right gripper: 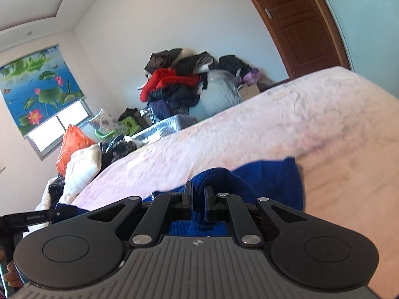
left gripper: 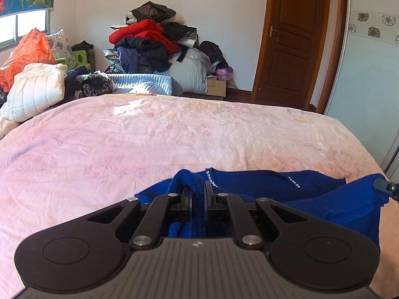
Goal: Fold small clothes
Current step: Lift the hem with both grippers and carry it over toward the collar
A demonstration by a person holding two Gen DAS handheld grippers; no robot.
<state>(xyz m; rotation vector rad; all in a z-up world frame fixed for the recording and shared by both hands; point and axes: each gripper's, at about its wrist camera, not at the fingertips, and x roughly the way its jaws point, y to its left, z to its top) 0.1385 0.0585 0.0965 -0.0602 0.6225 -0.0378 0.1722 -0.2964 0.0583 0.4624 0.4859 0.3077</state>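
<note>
Your left tongs are clamped on a bunched fold of the blue garment, fabric pinched between both fingers. Your right tongs are likewise closed on another bunch of the same blue garment. The garment lies at the near edge of the bed, spread toward its right side, with a line of small shiny studs at the neckline. Beyond the far edge of the bed sits a pile of clothes, with a wooden door toward the right.
</note>
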